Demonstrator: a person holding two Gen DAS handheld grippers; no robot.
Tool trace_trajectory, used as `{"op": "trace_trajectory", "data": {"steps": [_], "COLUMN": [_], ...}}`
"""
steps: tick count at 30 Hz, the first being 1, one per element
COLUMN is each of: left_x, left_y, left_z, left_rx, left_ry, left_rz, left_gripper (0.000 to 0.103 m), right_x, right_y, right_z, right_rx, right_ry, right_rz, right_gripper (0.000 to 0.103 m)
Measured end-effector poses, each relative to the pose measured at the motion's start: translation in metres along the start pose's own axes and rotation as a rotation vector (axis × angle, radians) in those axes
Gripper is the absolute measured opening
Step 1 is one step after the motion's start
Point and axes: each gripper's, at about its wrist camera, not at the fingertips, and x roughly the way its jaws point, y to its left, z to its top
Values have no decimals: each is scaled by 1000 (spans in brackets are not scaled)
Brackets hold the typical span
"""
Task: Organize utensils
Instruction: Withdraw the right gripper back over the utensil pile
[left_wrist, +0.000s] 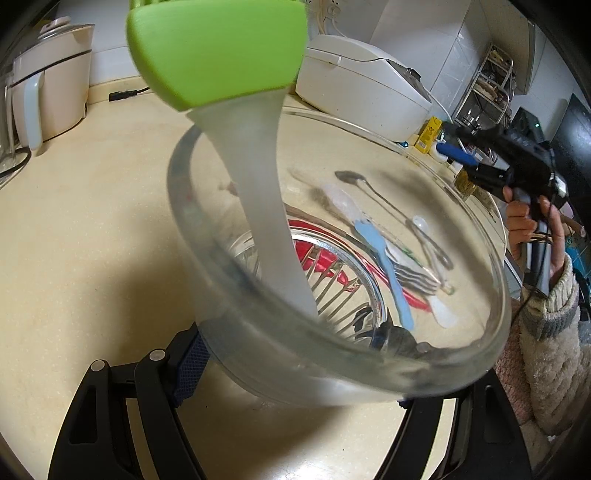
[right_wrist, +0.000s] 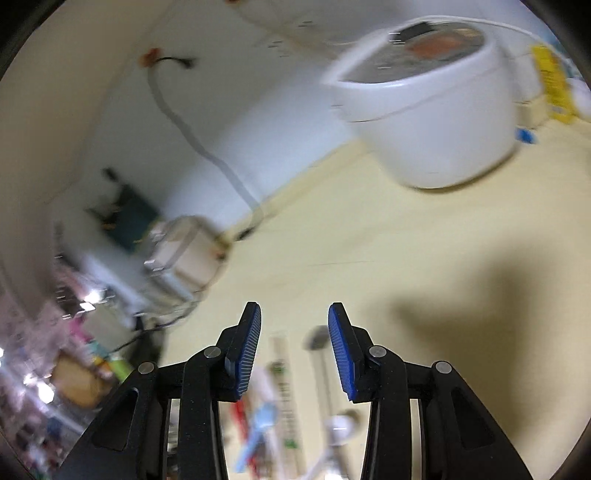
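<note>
Currently I see the cream tabletop (left_wrist: 92, 221) under everything. My left tool (left_wrist: 295, 373) is clamped on the rim of a tilted clear glass bowl (left_wrist: 480, 332), which holds a green-topped translucent scraper (left_wrist: 258, 184). Through the glass: blue spoon (left_wrist: 391, 266), forks (left_wrist: 413, 277), metal spoon (left_wrist: 354, 179) on the tabletop. My right tool (right_wrist: 294, 350) hangs with fingers apart, gripping nothing, above blurred utensils (right_wrist: 266, 424).

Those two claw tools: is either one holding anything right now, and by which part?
The left gripper holds the clear glass bowl by its near rim. The right gripper is open and holds nothing; the utensils lie below it.
</note>
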Motion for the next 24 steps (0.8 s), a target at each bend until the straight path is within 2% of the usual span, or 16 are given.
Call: {"op": "trace_trajectory", "data": {"steps": [4,9,15,24], "left_x": [0,-1,-1,-1], "left_y": [0,0,0,2], "left_z": [1,0,0,0], "left_rx": [1,0,-2,-1], "left_ry": [0,0,-2,-1], "left_rz": [1,0,-3,-2], "left_gripper": [81,81,81,81], "right_x": [2,18,32,59], "right_y": [-9,7,15,45], "right_z": [1,-9,-22,-48], "right_rx": [-5,-106,-155,-273], "right_ry": [0,42,99,189], "right_rz": [-48,-106,-126,-101], "right_gripper": [39,39,39,39]}}
